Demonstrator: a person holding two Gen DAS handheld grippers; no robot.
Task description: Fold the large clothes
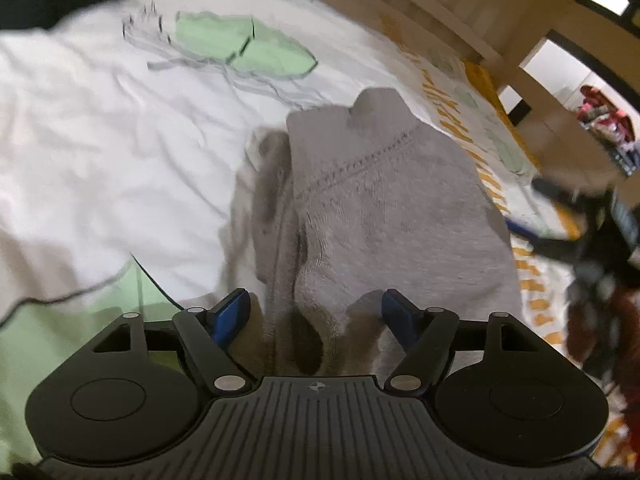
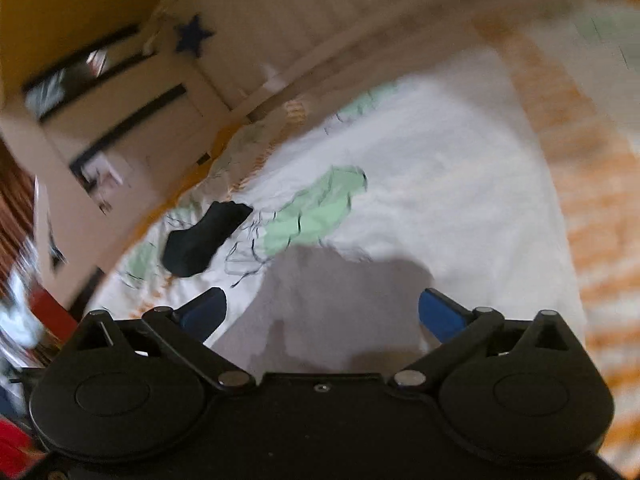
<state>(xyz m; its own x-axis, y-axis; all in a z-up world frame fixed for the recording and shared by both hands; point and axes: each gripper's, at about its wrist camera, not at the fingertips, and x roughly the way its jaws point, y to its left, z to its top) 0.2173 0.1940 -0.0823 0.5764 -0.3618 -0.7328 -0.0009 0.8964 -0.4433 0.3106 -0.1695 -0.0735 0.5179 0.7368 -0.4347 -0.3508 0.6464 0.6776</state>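
1 grey garment (image 1: pixel 384 200) lies bunched on the bed (image 1: pixel 100 140), soft, light and floppy, best pinched at a hemmed edge or corner; left tongs (image 1: pixel 314 316) spread, cloth between but unpinched; right tongs (image 2: pixel 322 314) spread wide, empty; a black garment (image 2: pixel 204 240) lies well apart, nothing obstructs.

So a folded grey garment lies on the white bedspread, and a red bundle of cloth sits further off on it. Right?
Not quite: the bundle is black, not red, as the right wrist view shows. The folded grey garment does lie on the white bedspread.
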